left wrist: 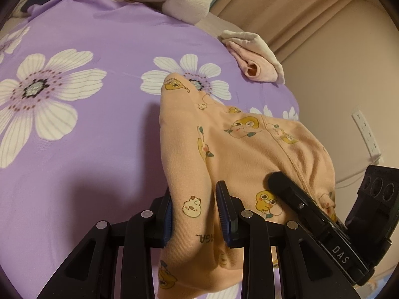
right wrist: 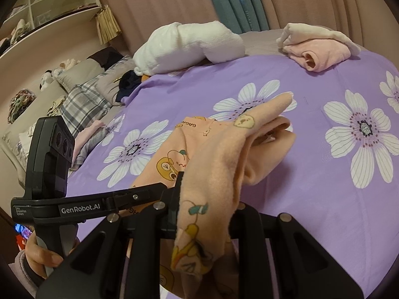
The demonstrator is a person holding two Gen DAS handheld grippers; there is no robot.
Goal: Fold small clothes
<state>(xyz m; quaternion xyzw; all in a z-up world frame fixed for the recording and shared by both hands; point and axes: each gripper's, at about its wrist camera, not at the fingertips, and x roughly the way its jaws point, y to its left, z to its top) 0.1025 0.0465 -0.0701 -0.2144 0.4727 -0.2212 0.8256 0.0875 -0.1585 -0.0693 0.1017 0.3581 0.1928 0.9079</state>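
A small peach garment (left wrist: 239, 149) printed with yellow cartoon ducks hangs lifted over the purple flowered bedsheet (left wrist: 87, 129). My left gripper (left wrist: 197, 214) is shut on a bunched fold of it between its blue pads. The right gripper (left wrist: 299, 199) shows at the right in this view, clamped on the same garment. In the right wrist view the peach garment (right wrist: 214, 164) drapes over my right gripper (right wrist: 204, 221), which is shut on the cloth; its fingertips are hidden by fabric. The left gripper (right wrist: 172, 189) holds the garment's left side there.
A folded pink and cream garment (left wrist: 254, 57) lies at the sheet's far edge, also in the right wrist view (right wrist: 319, 47). A white plush bundle (right wrist: 189, 47) lies beyond the sheet. Pillows and loose clothes (right wrist: 82, 94) lie left. A wall socket (left wrist: 366, 134) is at right.
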